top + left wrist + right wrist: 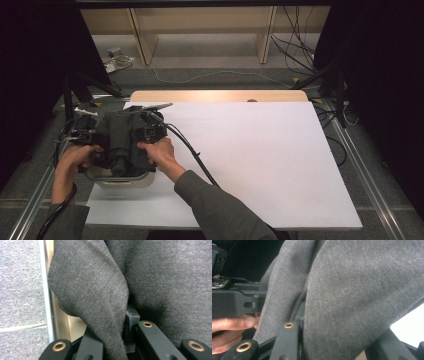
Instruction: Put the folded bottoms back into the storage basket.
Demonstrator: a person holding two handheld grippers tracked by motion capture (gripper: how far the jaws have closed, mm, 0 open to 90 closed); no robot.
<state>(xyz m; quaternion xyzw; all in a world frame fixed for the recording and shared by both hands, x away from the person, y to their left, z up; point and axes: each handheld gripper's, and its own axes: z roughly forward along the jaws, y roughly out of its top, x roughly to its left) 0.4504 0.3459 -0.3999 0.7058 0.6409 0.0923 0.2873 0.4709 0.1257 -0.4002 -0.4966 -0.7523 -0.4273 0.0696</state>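
Two hand-held grippers meet over one dark grey woven garment (121,142), bunched above a shallow cream plastic basin (125,181) at the near left corner of the white table cover (260,160). That basin is the landmark here. The wide white sheet spreads from the basin away to the right and towards the far edge, where a strip of pale wooden tabletop (220,95) shows beyond it; this bare flat area looks like the working surface on which the cloth could be spread.

The garment hangs directly over the basin, its lower folds dropping inside the rim, so it is probably being lifted out of the container or lowered into it; which of the two cannot be told.

The left gripper (84,135) sits at the basin's left side. In the left gripper view its jaws are nearly closed, with a fold of the grey fabric (100,302) pinched between them. The right gripper (150,132) stands at the basin's right side, with the right hand (159,152) around it. In the right gripper view cloth (352,297) runs down between its jaws, which stand only slightly apart and appear to press on it. Holding opposite sides likely keeps the garment from slumping into a heap.

A black cable (192,155) trails from the right gripper across the sheet.

No brand, label or writing is legible anywhere.
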